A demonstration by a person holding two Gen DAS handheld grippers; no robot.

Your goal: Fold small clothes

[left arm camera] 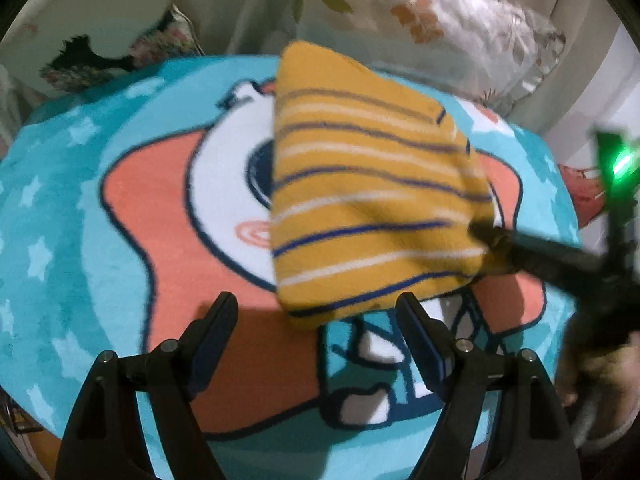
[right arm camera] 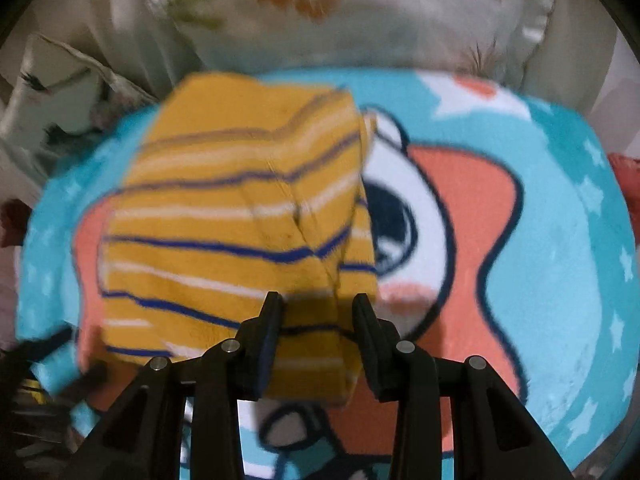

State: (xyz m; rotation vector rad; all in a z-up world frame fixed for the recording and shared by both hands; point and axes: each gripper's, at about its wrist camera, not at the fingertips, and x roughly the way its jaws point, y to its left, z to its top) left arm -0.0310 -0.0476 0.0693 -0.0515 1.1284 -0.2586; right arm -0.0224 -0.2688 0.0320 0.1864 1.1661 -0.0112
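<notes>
Nearest the left wrist camera, the left hand-held gripper [left arm camera: 316, 312] hangs with its jaws spread wide and nothing between them, just short of the near hem of the yellow striped garment [left arm camera: 372, 200]. That garment, already doubled over, sits in the middle of a round blue cartoon mat [left arm camera: 80, 208], partly lifted. The right hand-held gripper [right arm camera: 318, 308] has its jaws partly drawn in around the garment's near right edge; in the right wrist view the cloth fills the gap between the pads, and in the left wrist view the black fingers [left arm camera: 496, 238] run into the fabric's right corner, so it looks like a grip on the cloth, though blur keeps the contact itself from being sharp. The chief risk, as I judge it, is that this hold takes only the top layer: the fold line showing in the right wrist view suggests several layers stacked there, and a pull on one alone would peel the fold open rather than carry it. A second risk is the free left side sagging, since the left hand-held gripper holds nothing, so the stripes could skew and the fold land crooked. The plush mat may also drag on the lower layer and bunch it. Farther off, the pale floral pillows [left arm camera: 460, 28] lie close behind the mat's far edge, and a swing that way could drape the cloth over them.
</notes>
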